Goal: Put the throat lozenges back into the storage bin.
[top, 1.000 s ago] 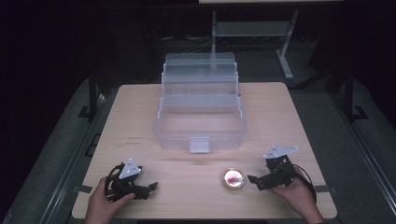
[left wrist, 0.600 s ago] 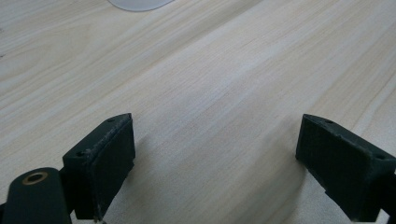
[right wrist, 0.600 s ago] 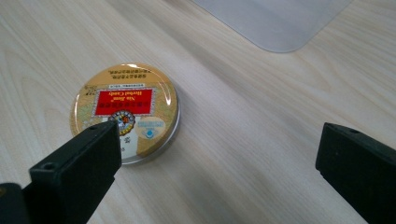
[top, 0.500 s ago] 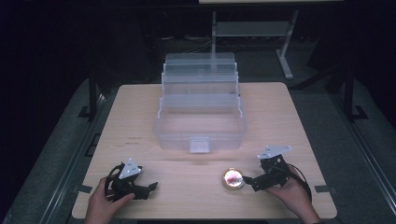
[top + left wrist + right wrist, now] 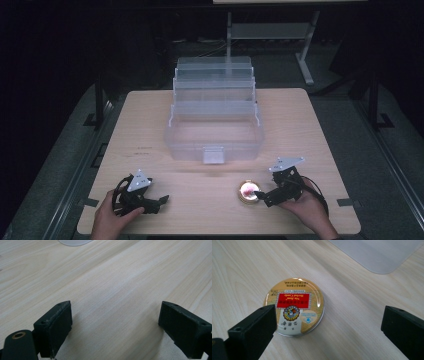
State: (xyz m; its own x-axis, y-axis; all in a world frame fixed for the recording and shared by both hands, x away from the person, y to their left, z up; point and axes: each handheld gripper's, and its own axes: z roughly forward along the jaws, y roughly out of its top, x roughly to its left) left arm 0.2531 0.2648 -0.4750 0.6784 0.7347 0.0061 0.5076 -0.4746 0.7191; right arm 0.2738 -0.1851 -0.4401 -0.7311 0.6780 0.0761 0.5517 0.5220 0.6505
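Gold tin point(image 5: 294, 307) | partly behind one jaw | right tool point(image 5: 329, 325) spread apart

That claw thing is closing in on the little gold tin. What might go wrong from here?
The right gripper is open, but the round tin sits off toward one jaw rather than midway, so closing now might shove it across the table instead of clamping it. The tin is low and flat with a smooth lid, so the jaws may slip over its rim. The clear plastic box stands just beyond, so a tin pushed forward could slide against it.
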